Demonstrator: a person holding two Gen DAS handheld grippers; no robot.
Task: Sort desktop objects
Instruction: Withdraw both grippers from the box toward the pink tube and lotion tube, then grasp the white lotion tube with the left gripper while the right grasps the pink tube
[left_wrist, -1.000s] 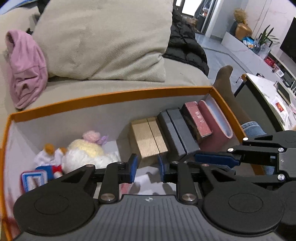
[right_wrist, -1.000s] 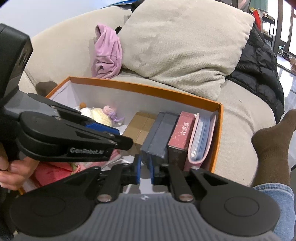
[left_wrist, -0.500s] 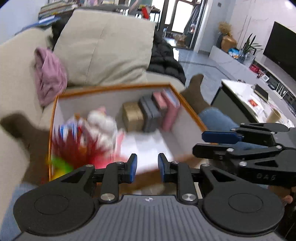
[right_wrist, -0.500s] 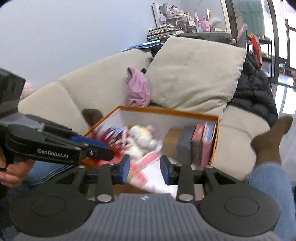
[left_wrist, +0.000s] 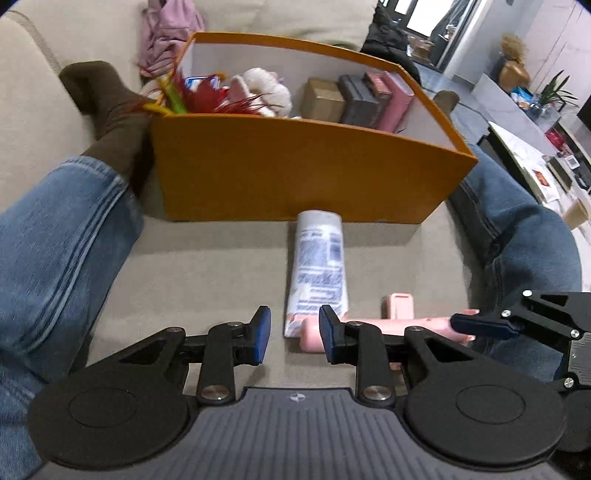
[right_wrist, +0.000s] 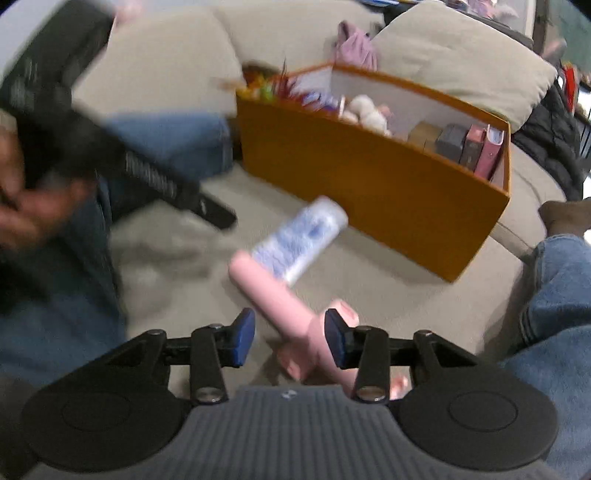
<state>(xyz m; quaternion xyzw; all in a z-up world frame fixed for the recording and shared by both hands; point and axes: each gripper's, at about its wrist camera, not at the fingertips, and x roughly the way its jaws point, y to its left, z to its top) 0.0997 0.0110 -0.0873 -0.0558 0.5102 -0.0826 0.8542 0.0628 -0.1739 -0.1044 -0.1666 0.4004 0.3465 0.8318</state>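
A white tube (left_wrist: 317, 273) with printed label lies on the beige sofa, its long axis running from the orange box (left_wrist: 295, 166) toward the camera, its near end against a pink roller handle (right_wrist: 284, 310). Left tongs (left_wrist: 294, 334) and right tongs (right_wrist: 289, 338) hover low, both spread and empty.

Beige cushion (right_wrist: 461, 48), pink garment (left_wrist: 166, 33), black jacket (right_wrist: 550, 144).

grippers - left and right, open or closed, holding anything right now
Left gripper: open, holding nothing, just short of the white tube.
Right gripper: open, holding nothing, the pink handled object lying between its fingers.
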